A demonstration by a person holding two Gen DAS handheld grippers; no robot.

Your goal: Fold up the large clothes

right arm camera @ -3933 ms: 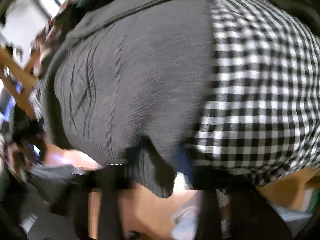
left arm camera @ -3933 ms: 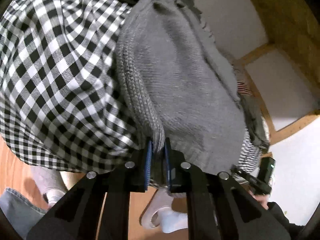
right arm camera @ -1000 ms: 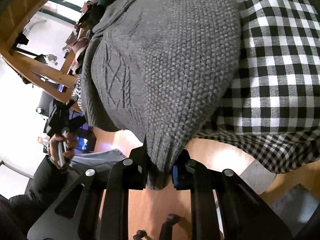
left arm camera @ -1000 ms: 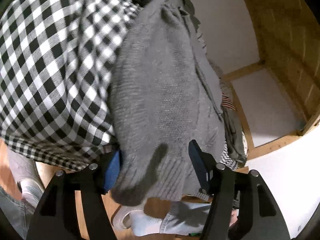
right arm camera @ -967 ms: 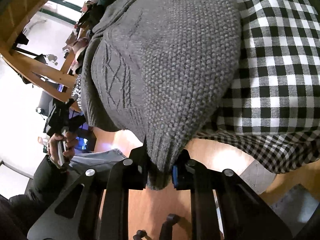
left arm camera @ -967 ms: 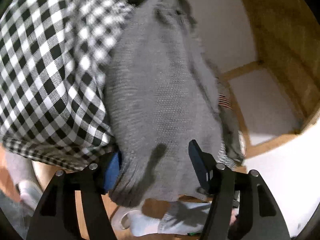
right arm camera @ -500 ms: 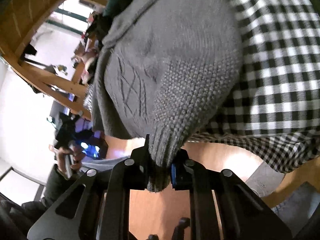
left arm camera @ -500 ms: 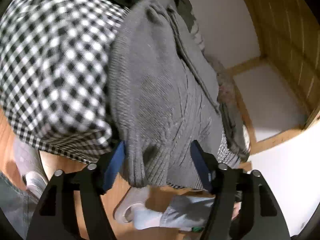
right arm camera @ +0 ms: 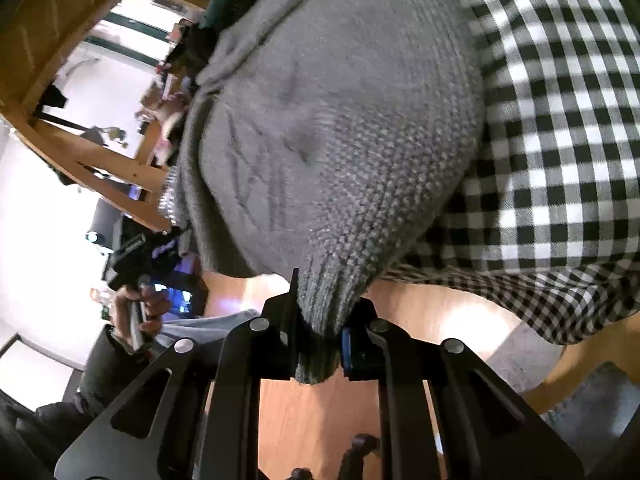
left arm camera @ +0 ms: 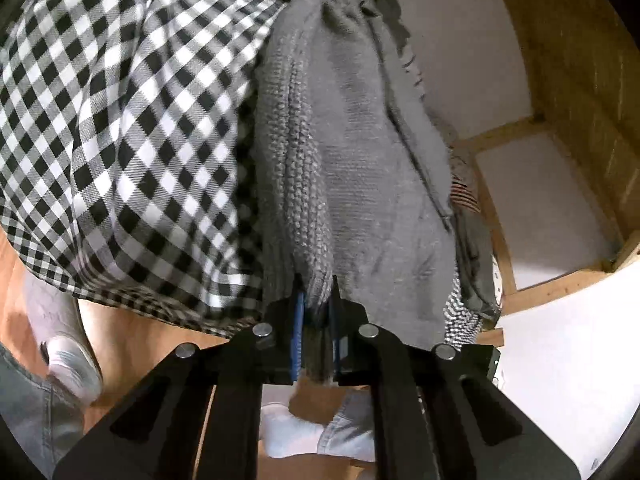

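A moment ago the left gripper was standing wide around the chunky grey knitted sweater; its jaws have just been closing, and a bunched fold of the ribbed hem is now being pinched tightly between the blue pads. The right gripper is being kept clamped on the sweater's other ribbed edge, much as before, with a tuft of knit hanging out beneath the jaws.

The sweater is being held draped over a black-and-white checked woven cloth, which is lying flat and smooth beside and beneath the coarse, pebbly knit (a raised cable pattern is showing faintly on the sweater in the right wrist view). Below the sweater, an orange-brown wooden floor is being shown, and a white-socked foot is standing there.
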